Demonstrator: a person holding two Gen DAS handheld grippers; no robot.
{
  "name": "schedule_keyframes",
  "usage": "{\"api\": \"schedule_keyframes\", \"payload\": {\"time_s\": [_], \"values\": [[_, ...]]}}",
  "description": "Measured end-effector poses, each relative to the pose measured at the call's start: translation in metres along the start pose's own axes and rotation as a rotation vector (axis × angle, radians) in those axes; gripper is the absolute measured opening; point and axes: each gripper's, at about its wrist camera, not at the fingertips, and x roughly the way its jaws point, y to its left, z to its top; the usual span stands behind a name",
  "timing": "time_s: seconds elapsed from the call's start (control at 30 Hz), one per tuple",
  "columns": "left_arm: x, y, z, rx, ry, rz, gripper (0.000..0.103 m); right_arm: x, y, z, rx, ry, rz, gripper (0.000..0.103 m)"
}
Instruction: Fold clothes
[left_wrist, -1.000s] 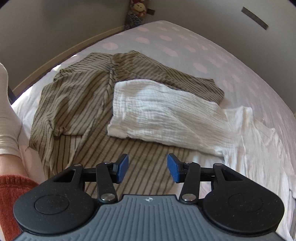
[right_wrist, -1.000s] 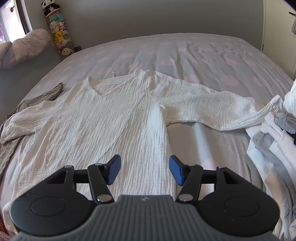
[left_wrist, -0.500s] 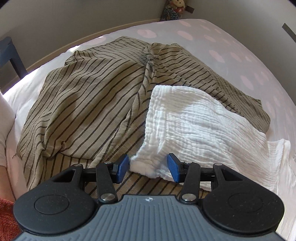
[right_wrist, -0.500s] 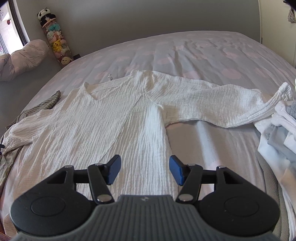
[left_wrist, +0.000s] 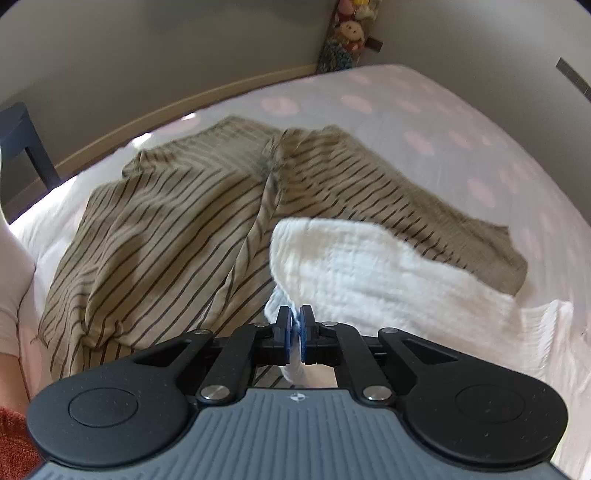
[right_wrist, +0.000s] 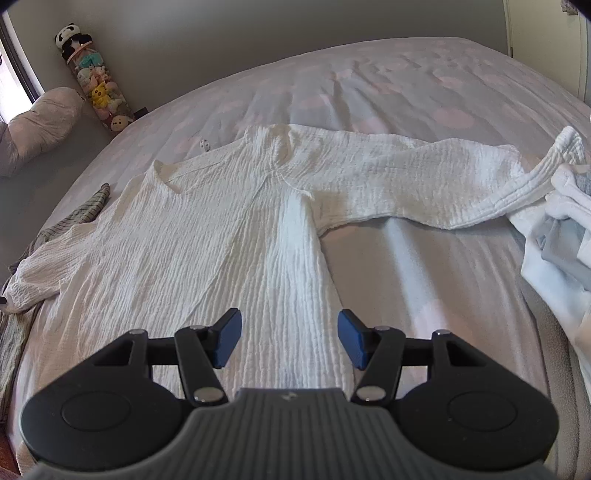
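A white crinkled top (right_wrist: 229, 236) lies spread flat on the bed, its right sleeve (right_wrist: 424, 177) stretched out to the right. Its left sleeve (left_wrist: 369, 269) lies over a tan striped garment (left_wrist: 166, 236). My left gripper (left_wrist: 294, 325) is shut on the cuff end of that white sleeve and lifts it slightly. My right gripper (right_wrist: 288, 339) is open and empty, hovering over the lower part of the top's body, near its right side edge.
The bed (right_wrist: 406, 81) has a pale sheet with pink dots. A pile of white and grey clothes (right_wrist: 557, 240) lies at the right. A pillow (right_wrist: 40, 122) and stacked plush toys (right_wrist: 92, 77) are at the far left. A dark chair (left_wrist: 22, 144) stands beside the bed.
My left gripper moved onto the white sleeve's end and closed on it, lifting the cuff. My right gripper stayed open and drifted slightly closer over the top.
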Motion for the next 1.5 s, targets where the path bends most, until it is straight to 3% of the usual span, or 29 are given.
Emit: {"api": "schedule_keyframes", "payload": {"time_s": [0.2,0.37,0.67,0.83,1.03,1.37,1.5], "values": [[-0.060,-0.067,0.032,0.100,-0.132,-0.097,0.002,-0.001,-0.009,-0.001,0.051,-0.004,0.038,0.061],[-0.097,-0.151,0.042,0.236,-0.208,-0.188,0.002,-0.004,-0.016,-0.003,0.095,-0.022,0.075,0.061],[-0.107,-0.309,0.002,0.500,-0.201,-0.379,0.002,0.001,-0.030,-0.004,0.182,0.001,0.074,0.061],[-0.083,-0.367,-0.032,0.569,-0.145,-0.461,0.002,0.005,-0.037,-0.004,0.209,0.016,0.097,0.061],[-0.043,-0.405,-0.091,0.629,-0.007,-0.547,0.002,0.013,-0.044,-0.005,0.240,0.036,0.117,0.061],[0.018,-0.415,-0.200,0.692,0.264,-0.608,0.002,0.019,-0.050,-0.006,0.273,0.054,0.130,0.061],[0.029,-0.410,-0.226,0.711,0.326,-0.623,0.008,0.020,-0.049,-0.005,0.267,0.057,0.123,0.061]]}}
